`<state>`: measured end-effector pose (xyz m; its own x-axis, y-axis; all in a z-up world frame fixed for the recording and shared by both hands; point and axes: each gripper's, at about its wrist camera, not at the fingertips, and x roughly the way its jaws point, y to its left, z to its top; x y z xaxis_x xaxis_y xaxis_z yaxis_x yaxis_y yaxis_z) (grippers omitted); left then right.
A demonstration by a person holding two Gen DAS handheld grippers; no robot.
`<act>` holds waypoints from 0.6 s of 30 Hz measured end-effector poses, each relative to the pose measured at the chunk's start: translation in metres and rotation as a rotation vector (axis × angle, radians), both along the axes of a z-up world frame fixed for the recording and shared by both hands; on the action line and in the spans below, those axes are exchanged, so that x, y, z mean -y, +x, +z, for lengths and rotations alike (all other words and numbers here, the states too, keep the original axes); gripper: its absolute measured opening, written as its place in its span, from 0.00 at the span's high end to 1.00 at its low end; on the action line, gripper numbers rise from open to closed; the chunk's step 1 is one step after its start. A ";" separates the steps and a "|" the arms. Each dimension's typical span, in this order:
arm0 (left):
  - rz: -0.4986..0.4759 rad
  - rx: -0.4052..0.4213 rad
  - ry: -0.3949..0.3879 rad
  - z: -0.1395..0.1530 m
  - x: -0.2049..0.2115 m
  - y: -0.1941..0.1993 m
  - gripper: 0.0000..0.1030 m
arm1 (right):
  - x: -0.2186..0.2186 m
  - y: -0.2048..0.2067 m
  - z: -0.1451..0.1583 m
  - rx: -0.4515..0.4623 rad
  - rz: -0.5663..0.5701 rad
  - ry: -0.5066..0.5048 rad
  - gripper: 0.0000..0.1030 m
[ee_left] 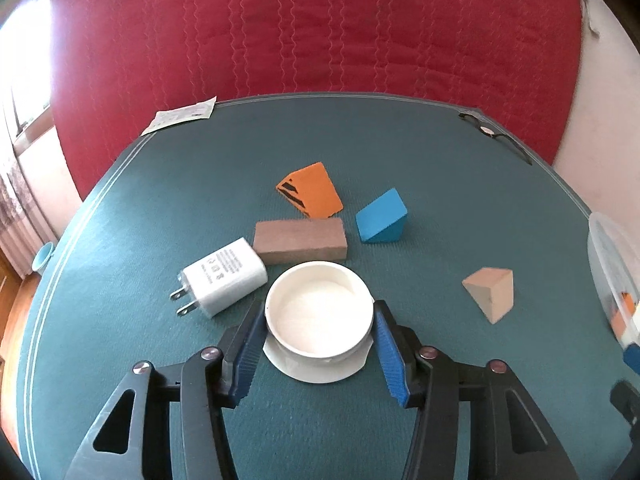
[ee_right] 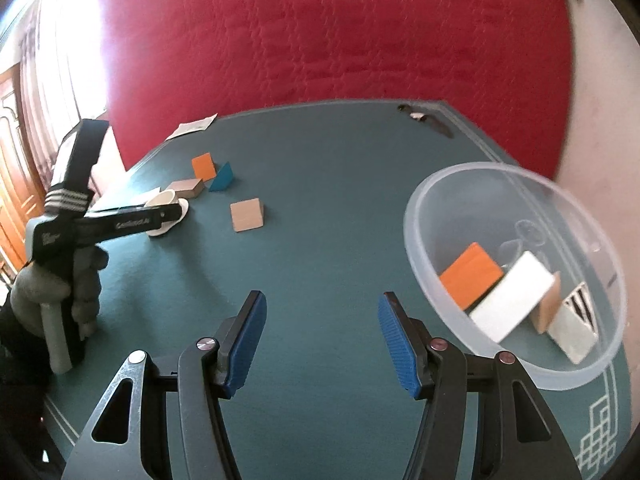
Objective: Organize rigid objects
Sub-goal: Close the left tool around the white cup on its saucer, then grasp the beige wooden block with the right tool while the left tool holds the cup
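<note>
A white round cup [ee_left: 319, 309] stands on the green table, on a white disc [ee_left: 316, 368]. My left gripper [ee_left: 318, 312] is open, one blue pad [ee_left: 249, 344] on each side of the cup, close to its wall; contact is unclear. It also shows in the right wrist view [ee_right: 168, 210]. My right gripper [ee_right: 322, 312] is open and empty above bare table, left of a clear plastic bowl [ee_right: 416, 216] holding orange, white and wooden blocks. Loose on the table: a white charger [ee_left: 222, 276], a brown block [ee_left: 300, 240], an orange block [ee_left: 312, 190], a blue wedge [ee_left: 382, 218], a tan wedge [ee_left: 492, 292].
The green table [ee_left: 440, 184] backs onto a red quilted backdrop [ee_left: 320, 28]. A paper slip [ee_left: 180, 116] lies at the far left corner and a dark small object [ee_left: 494, 136] at the far right edge. The bowl's rim shows at the right edge of the left wrist view [ee_left: 600, 256].
</note>
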<state>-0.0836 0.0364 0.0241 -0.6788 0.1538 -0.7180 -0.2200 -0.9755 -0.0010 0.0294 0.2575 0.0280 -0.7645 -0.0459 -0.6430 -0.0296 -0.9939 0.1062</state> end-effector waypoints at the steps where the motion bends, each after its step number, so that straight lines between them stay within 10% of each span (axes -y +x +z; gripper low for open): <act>1: -0.002 -0.003 -0.003 0.000 0.001 0.002 0.47 | 0.000 -0.004 -0.001 0.010 0.006 -0.012 0.42; 18: 0.027 -0.014 0.006 0.002 0.047 0.036 0.47 | 0.052 -0.101 -0.014 0.131 0.145 -0.085 0.43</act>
<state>-0.0479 -0.0105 0.0265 -0.6931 0.1395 -0.7072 -0.1933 -0.9811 -0.0041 -0.0711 0.2056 0.0144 -0.6561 -0.2082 -0.7254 0.0944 -0.9763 0.1949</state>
